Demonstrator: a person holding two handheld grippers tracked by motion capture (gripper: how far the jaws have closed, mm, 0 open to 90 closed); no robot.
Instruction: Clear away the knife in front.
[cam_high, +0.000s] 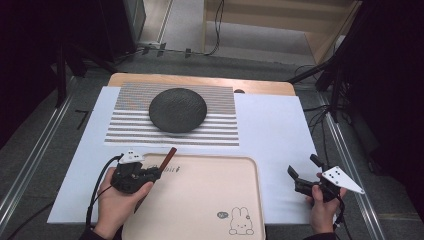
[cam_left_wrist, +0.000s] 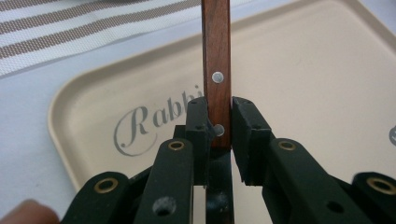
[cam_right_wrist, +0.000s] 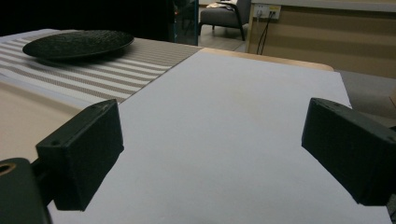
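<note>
**Left tongs pinch a wooden handle over the tray corner**

The slim brown wooden handle with metal rivets (cam_left_wrist: 216, 70) stands between the jaws of the left tongs (cam_left_wrist: 218, 126), which clamp its lower end from both sides. In the high view the handle (cam_high: 167, 158) slants up and away from the left tongs (cam_high: 152, 172), above the far left corner of the beige rounded plastic tray with a rabbit drawing (cam_high: 200, 200). The tray lies on a white sheet (cam_high: 270, 130) covering the worktop. Beyond it a brown-and-white striped placemat (cam_high: 220, 120) carries a round dark textured plate (cam_high: 177, 110). The right tongs (cam_high: 303, 171) hover over the white sheet, right of the tray, jaws spread wide with nothing between them.
</note>
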